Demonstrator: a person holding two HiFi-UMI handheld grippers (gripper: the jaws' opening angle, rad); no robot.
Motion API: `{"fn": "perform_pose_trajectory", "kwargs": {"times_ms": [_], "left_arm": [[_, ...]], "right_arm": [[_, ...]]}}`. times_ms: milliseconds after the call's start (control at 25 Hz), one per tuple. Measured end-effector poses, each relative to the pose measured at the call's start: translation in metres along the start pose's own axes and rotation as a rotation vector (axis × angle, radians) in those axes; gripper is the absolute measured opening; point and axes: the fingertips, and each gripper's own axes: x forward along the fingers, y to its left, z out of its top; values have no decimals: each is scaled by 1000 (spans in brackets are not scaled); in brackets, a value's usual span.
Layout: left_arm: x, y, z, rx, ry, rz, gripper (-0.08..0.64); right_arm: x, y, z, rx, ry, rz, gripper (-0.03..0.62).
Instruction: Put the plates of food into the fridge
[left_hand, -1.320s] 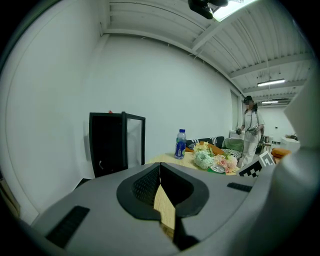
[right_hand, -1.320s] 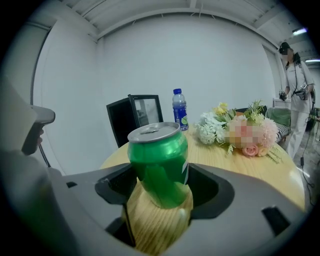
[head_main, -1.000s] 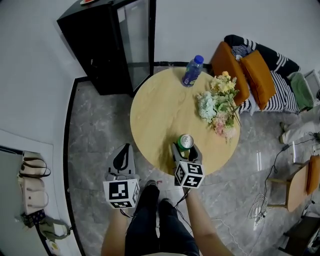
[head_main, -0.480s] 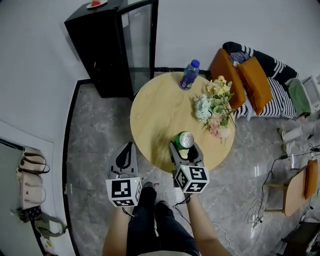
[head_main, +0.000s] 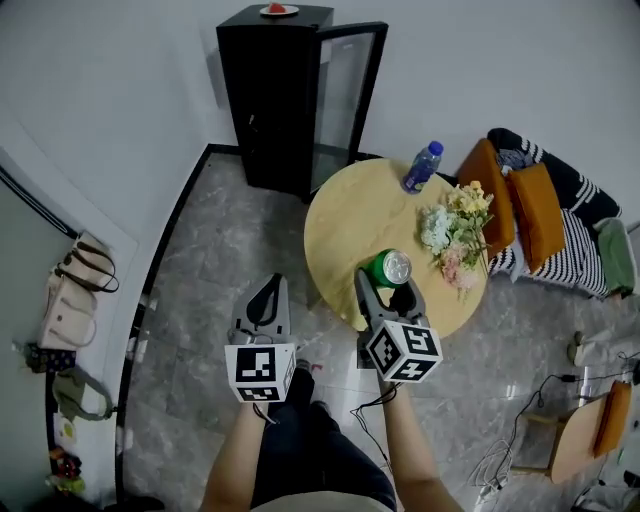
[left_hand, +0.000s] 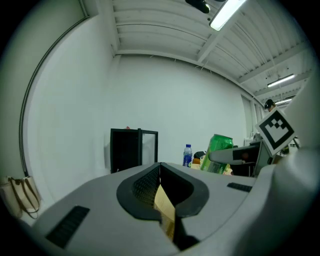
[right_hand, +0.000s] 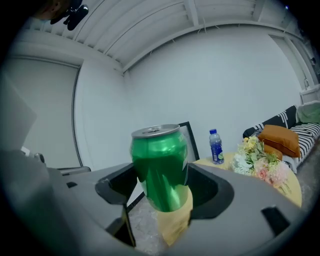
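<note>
My right gripper (head_main: 387, 286) is shut on a green drink can (head_main: 391, 268), held upright over the near edge of the round wooden table (head_main: 350, 220). In the right gripper view the can (right_hand: 160, 167) sits between the jaws of that gripper (right_hand: 162, 192). My left gripper (head_main: 266, 292) hangs over the floor left of the table, jaws closed together on nothing (left_hand: 160, 172). The black fridge (head_main: 275, 100) stands at the back with its glass door (head_main: 347, 100) swung open. A small plate with red food (head_main: 278, 9) rests on the fridge top.
A blue water bottle (head_main: 422, 167) and a bunch of flowers (head_main: 455, 230) stand on the table's far side. A striped sofa with orange cushions (head_main: 520, 200) is to the right. Bags (head_main: 72, 300) hang by the left wall. Marble floor lies between me and the fridge.
The can has come up off the table in my right gripper. The view has swung left, so the fridge now sits nearer the middle. The left gripper stays shut.
</note>
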Motion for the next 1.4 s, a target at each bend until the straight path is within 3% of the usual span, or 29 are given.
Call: {"fn": "perform_pose_trajectory", "kwargs": {"times_ms": [320, 560, 1080, 1400], "left_arm": [[-46, 49, 11, -21, -42, 129, 8], [-59, 110, 20, -25, -58, 187, 8], [-27, 269, 54, -11, -93, 184, 8], [-8, 334, 59, -12, -107, 167, 8]], "right_arm": [[6, 75, 7, -15, 11, 152, 328], [38, 131, 8, 0, 2, 215, 328], [148, 240, 20, 27, -33, 194, 328], [193, 266, 19, 29, -48, 149, 328]]}}
